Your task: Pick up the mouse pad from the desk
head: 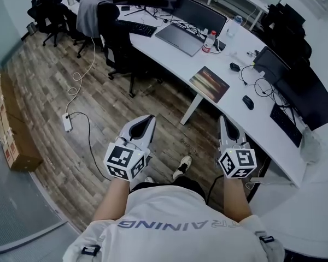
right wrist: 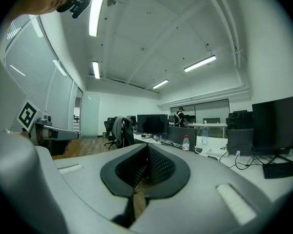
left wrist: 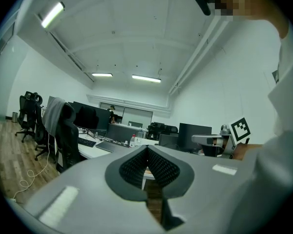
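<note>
The mouse pad [head: 209, 84], a dark rectangle with brown and orange stripes, lies flat near the front edge of the curved white desk [head: 229, 111]. Both grippers are held over the wooden floor, short of the desk and pointing level toward it. My left gripper [head: 149, 119] sits down and left of the pad with its jaws shut and nothing in them. My right gripper [head: 222, 120] is below the pad near the desk edge, also shut and empty. In the left gripper view [left wrist: 147, 150] and the right gripper view [right wrist: 147, 147] the jaws meet, and the pad is not visible.
On the desk are a laptop [head: 179, 39], a water bottle [head: 209, 41], a black mouse [head: 248, 102], a keyboard [head: 286, 124] and monitors [head: 201, 15]. A black office chair [head: 117, 42] stands left of the pad. A power strip [head: 67, 122] and cable lie on the floor.
</note>
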{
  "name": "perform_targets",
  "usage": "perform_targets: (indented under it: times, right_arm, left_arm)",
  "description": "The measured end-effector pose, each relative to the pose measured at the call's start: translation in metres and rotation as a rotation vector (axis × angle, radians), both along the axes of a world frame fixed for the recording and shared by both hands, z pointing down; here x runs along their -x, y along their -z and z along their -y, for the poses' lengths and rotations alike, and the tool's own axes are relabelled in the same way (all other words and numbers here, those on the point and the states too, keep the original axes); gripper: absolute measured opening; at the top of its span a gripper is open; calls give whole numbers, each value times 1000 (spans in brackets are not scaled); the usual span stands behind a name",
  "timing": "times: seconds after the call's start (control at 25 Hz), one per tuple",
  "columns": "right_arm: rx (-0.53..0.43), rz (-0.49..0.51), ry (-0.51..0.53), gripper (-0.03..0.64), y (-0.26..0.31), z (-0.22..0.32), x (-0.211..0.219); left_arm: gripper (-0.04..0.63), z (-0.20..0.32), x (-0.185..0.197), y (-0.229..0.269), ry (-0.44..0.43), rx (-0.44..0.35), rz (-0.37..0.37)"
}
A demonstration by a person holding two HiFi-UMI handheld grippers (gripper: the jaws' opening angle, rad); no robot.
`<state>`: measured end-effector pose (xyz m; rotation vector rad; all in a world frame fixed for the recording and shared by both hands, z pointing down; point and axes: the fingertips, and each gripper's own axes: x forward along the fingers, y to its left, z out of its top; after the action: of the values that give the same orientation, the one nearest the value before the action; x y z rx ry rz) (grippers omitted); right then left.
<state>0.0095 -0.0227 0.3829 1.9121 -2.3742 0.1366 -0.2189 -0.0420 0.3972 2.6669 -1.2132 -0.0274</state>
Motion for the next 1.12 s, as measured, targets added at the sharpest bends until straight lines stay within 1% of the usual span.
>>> perform_targets:
  times: [0.12,0.32,0.44,0.64,0.8,0.96,1.12]
  right_arm:
    - [3,11,7,17,-2,22,-11]
    - [-1,35,11,15,1,64,-43]
    - [-1,51,10,17,0,87,-68]
    - [-3,66,9,15,-3,124,-115]
    - [1,68,10,15,-5,151,-156]
    - [9,74,10,15,-14,175,-196]
    - [13,83,4,15,-25,196,-224]
  left_arm:
    - [3,21,-15,1,-1,4,13]
    - [3,61,-51,10,-15,-5,35]
    - [3,86,-76,13,-15,-6,44]
    - [3,126,-119,25,16,-53,56]
    - [3,155,-158,26,20,-45,62]
    - [3,180,-192,26,41,-63,53]
    - [3,204,-220,16,39,-51,65]
